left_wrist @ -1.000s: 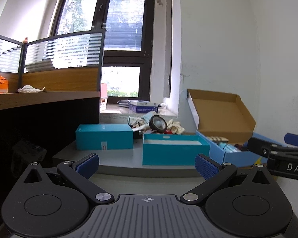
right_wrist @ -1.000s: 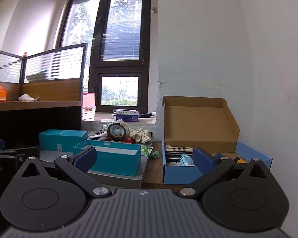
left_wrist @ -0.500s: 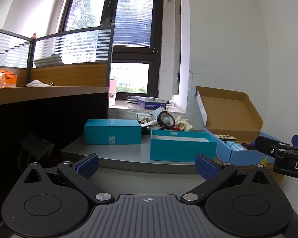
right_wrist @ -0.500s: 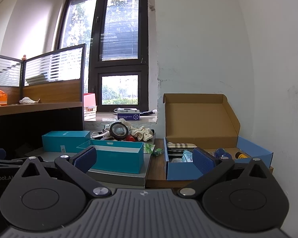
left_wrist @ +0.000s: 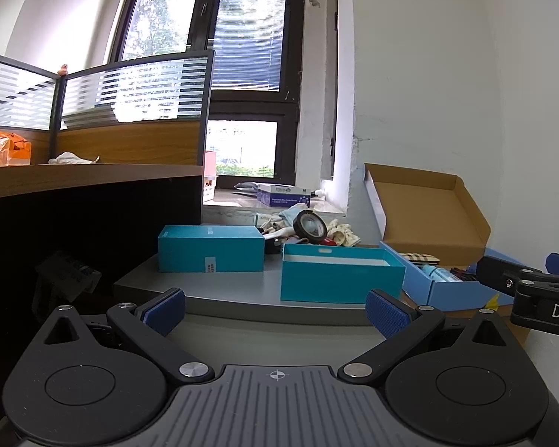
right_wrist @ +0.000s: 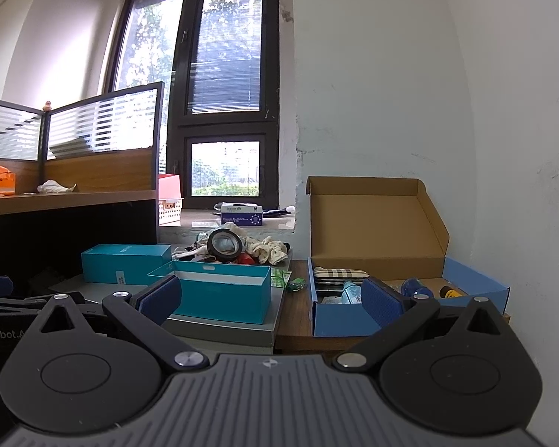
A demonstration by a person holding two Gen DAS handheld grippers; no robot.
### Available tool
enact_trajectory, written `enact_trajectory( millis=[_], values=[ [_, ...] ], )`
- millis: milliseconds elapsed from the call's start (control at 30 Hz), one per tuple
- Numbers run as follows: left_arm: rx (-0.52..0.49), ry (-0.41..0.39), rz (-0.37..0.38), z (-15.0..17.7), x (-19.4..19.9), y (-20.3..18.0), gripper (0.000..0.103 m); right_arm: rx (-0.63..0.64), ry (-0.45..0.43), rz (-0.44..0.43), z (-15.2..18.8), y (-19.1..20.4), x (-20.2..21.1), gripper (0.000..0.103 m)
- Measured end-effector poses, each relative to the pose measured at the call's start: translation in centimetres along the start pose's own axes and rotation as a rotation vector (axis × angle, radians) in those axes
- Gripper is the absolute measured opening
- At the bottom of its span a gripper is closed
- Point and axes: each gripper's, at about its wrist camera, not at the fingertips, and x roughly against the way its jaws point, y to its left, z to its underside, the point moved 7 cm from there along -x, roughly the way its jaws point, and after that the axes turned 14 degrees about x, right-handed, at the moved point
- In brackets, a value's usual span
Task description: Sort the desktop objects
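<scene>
Both wrist views face the window low (side by side), sharing the teal open box (left_wrist: pixel 341 277).

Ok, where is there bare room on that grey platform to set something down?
Bare patches: the grey platform in front of the closed teal box, and the wood strip beside the blue carton. Crowded: the clutter pile behind.

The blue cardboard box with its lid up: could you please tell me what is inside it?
The blue cardboard box holds a plaid case, a pale blue bottle, a blue round item and something yellow-labelled; its front wall hides the rest.
</scene>
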Motion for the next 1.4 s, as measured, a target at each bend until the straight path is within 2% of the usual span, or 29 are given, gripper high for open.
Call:
enact_trajectory(
  millis=[1133, 1400],
  values=[
    [0.008, 0.015, -0.012, 0.4, -0.6, 1.2, 0.103, 0.026, 0.021, -0.039, 0.7, 0.8, -0.3, 0.103],
    [0.047, 0.05, 0.012, 0.0, -2.6, 1.7, 0.103, 0.107, 0.0, -0.063, 0.2, 1.2, -1.8, 0.103]
  ],
)
